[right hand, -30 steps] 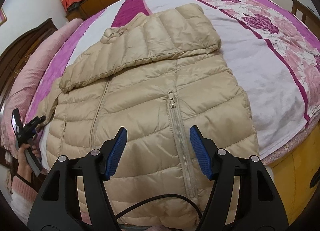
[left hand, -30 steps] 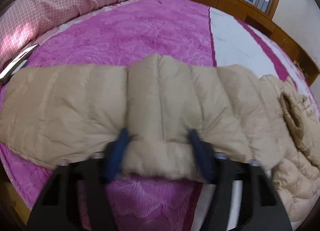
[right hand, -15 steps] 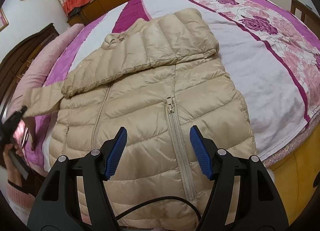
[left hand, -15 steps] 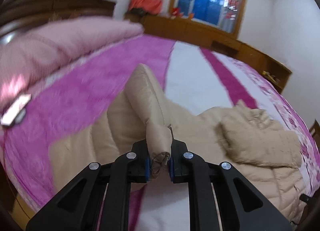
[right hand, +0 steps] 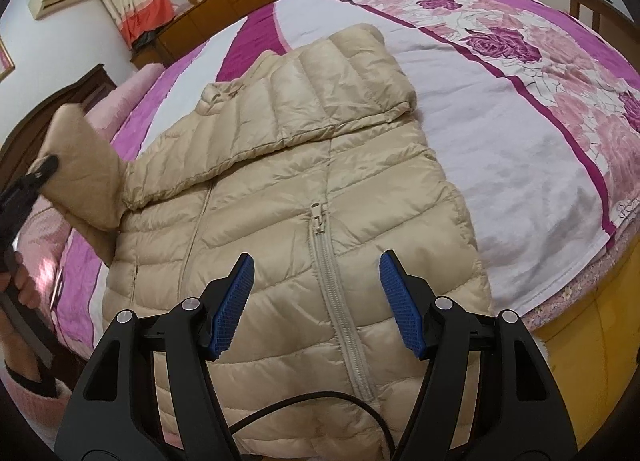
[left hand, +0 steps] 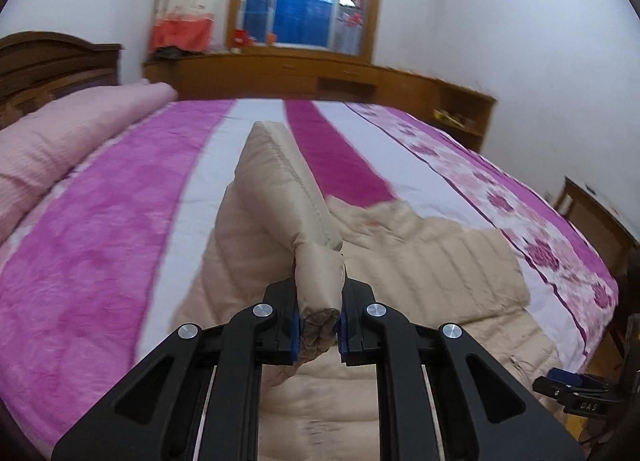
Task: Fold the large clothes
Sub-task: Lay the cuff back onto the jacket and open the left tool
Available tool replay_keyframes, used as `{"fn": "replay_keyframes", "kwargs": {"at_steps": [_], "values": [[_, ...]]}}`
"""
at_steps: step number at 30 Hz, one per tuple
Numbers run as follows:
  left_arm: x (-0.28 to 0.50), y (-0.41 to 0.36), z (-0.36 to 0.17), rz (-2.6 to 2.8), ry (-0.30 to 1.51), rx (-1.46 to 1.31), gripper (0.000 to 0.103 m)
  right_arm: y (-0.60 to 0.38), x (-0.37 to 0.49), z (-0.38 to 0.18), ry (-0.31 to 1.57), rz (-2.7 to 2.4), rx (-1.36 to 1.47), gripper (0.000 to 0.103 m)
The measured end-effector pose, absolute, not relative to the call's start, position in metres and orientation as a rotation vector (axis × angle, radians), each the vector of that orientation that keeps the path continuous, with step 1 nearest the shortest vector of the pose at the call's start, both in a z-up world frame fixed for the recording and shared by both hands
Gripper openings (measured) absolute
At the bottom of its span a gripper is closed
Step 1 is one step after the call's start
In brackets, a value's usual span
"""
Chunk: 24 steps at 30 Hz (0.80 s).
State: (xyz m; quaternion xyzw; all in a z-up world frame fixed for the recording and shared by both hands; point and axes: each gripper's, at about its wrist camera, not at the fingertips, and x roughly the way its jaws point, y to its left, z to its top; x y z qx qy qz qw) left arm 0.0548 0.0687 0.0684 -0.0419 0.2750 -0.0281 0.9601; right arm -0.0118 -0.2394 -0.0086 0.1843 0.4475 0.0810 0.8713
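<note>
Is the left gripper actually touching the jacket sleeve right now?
Touching. The left wrist view shows the left gripper shut on the sleeve cuff, with the beige fabric pinched between both blue pads.

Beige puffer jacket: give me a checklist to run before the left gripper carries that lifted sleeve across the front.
1. Left gripper shut on the sleeve cuff: ok.
2. Sleeve lifted off the bed: ok.
3. Other sleeve already folded across the jacket chest: ok.
4. Right gripper open, over the zipper, holding nothing: ok.
5. Right gripper out of the sleeve's way: cannot tell.
6. Hem flat at the near edge: cannot tell, hidden by the fingers.
</note>
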Motion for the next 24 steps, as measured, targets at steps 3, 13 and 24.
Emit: {"fn": "replay_keyframes", "kwargs": {"at_steps": [3, 13, 24], "values": [[0.07, 0.047, 0.048, -0.09, 0.608, -0.066, 0.014, -0.244, -0.012, -0.008, 0.929, 0.161, 0.398, 0.065], [0.113, 0.018, -0.026, -0.125, 0.81, -0.045, 0.017, -0.259, -0.013, -0.008, 0.919, 0.141, 0.419, 0.065], [0.1, -0.004, -0.03, -0.165, 0.853, 0.007, 0.076, -0.264, -0.013, -0.008, 0.914, 0.13, 0.423, 0.069]]}}
